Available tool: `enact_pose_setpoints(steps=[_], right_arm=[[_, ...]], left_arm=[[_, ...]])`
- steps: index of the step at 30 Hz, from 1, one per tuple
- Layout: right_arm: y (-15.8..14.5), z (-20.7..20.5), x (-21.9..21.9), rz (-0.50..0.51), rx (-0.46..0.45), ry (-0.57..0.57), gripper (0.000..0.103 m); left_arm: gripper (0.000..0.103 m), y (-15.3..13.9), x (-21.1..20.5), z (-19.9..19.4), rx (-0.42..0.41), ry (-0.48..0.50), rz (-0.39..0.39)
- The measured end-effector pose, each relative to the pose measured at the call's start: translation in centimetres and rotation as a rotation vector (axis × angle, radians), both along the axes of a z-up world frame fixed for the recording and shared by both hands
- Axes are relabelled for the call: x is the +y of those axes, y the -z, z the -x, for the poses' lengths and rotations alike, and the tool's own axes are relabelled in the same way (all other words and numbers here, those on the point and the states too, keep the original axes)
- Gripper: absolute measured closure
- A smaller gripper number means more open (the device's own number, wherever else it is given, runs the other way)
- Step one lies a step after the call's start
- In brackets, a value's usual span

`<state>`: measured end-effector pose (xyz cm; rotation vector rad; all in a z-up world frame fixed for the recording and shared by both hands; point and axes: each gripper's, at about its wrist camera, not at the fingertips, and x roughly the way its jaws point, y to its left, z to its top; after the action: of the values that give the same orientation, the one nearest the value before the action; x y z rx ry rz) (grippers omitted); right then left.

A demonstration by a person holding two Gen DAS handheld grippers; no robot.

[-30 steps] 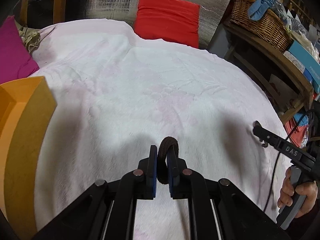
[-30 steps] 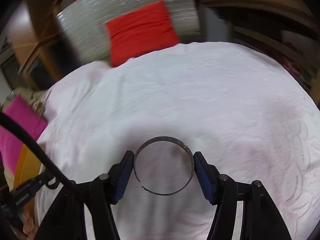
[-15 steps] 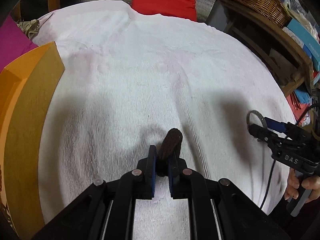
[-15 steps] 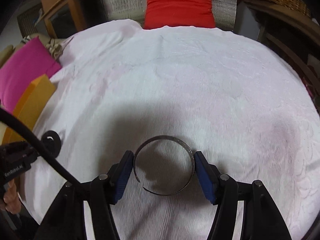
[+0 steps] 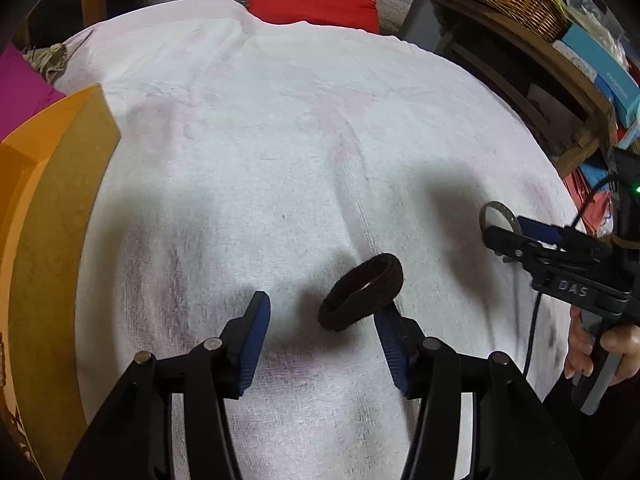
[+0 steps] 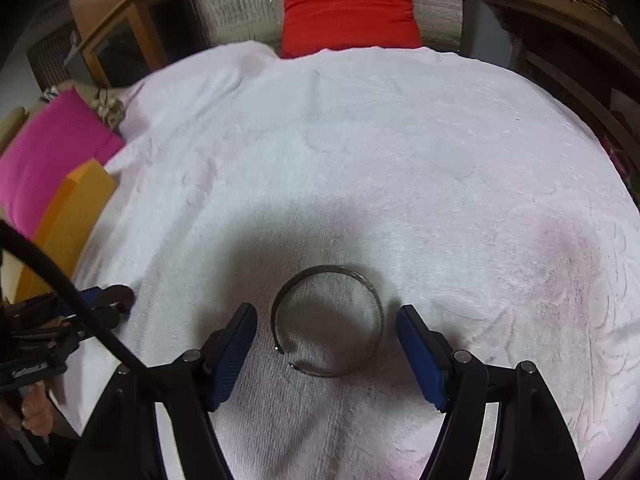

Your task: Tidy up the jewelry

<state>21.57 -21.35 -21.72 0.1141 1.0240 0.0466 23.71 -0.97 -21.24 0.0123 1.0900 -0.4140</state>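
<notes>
Both cameras rode on the hand-held tongs and looked steeply down and forward along their fingers, close over the white towel (image 5: 280, 168). Each faced the far red cushion (image 6: 348, 8). They shared the towel, the orange box (image 5: 48, 240) at left, and each other: the right tongs (image 5: 504, 228) showed at the left view's right edge, the left tongs (image 6: 108, 300) at the right view's left edge.

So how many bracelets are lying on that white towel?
2: a dark brown fabric bangle between the left hand-held gripper's fingers, a silver metal open cuff between the right's. None other visible.
</notes>
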Motion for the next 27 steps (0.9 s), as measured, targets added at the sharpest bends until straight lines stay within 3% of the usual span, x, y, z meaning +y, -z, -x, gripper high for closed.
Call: enact_pose_setpoints(steps=[4,6,8,14,16,27], right_arm=[[0.4,-0.4,0.7,0.054,-0.012,-0.013,0.029],[0.4,-0.4,0.6,0.065,-0.014,-0.008,0.039],[0.3,-0.4,0.3,0.051,-0.016,-0.002,0.039],[0.0,-0.6,0.1,0.035,-0.03,0.01,0.039],[-0.1,-0.5,-0.1,0.029,-0.038,0.019,0.039],[-0.5,-0.7,0.3,0.01,-0.069,0.034,0.039]], left_arm=[[0.048,0.2,-0.3,-0.3,-0.008,0.004,-0.015],[0.048,0.2,-0.5,-0.3,-0.011,0.01,-0.015],[0.051,0.3,-0.7,-0.2,-0.02,0.017,-0.018],[0.085,0.3,-1.3,0.1,-0.036,0.046,-0.014],[0.09,0.0,-1.1,0.1,-0.05,0.044,-0.003],[0.092,-1.3,1.1,-0.5,-0.086,-0.038,0.052]])
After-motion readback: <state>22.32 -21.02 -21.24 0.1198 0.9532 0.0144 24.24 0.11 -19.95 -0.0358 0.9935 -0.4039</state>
